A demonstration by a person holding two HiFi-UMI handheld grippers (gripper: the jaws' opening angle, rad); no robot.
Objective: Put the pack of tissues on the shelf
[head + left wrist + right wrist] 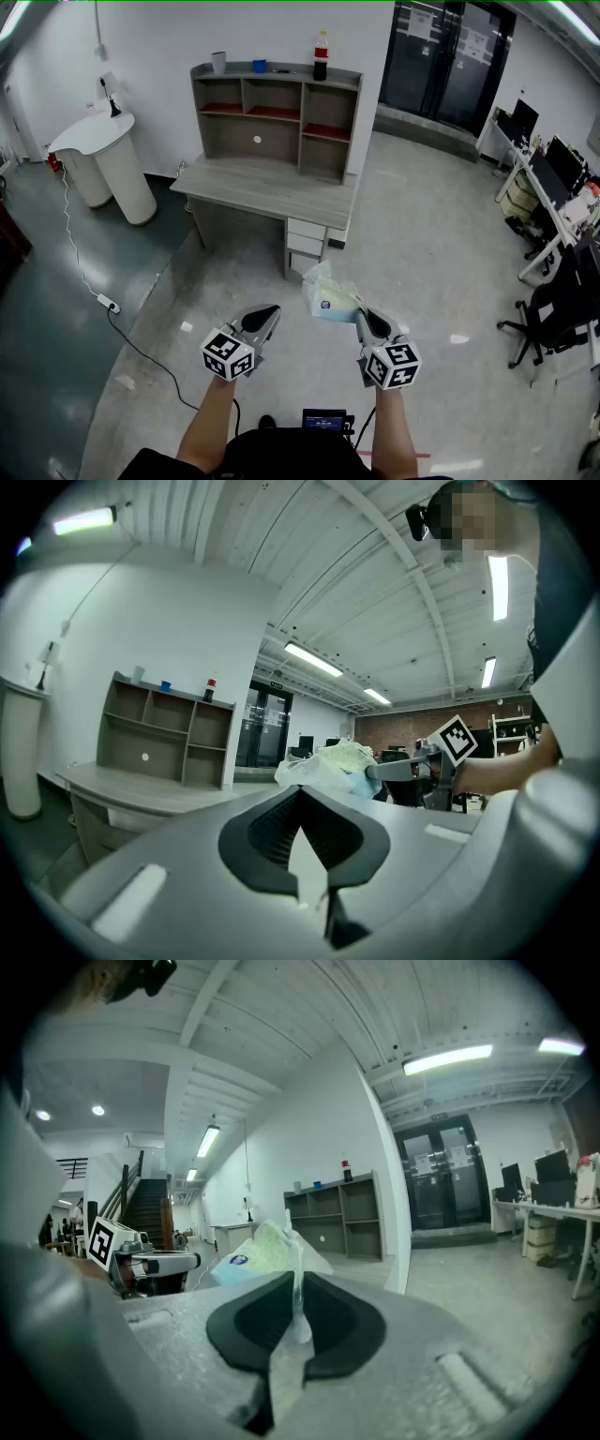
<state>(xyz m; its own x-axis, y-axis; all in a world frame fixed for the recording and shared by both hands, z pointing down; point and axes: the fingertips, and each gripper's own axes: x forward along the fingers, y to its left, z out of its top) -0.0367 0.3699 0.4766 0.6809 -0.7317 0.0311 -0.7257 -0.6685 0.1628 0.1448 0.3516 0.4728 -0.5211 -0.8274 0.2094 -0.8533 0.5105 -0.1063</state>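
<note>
Nothing legible here. The pack of tissues (330,298) pinched in the right tool (366,322) shows a dark-blue oval logo, too small to read. Papers on the glass doors (441,66) far ahead of it are blurred; its marker cube (391,365) bears only squares.

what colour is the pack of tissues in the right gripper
Pale green and light blue soft plastic pack of tissues, clearest in the head view.
</note>
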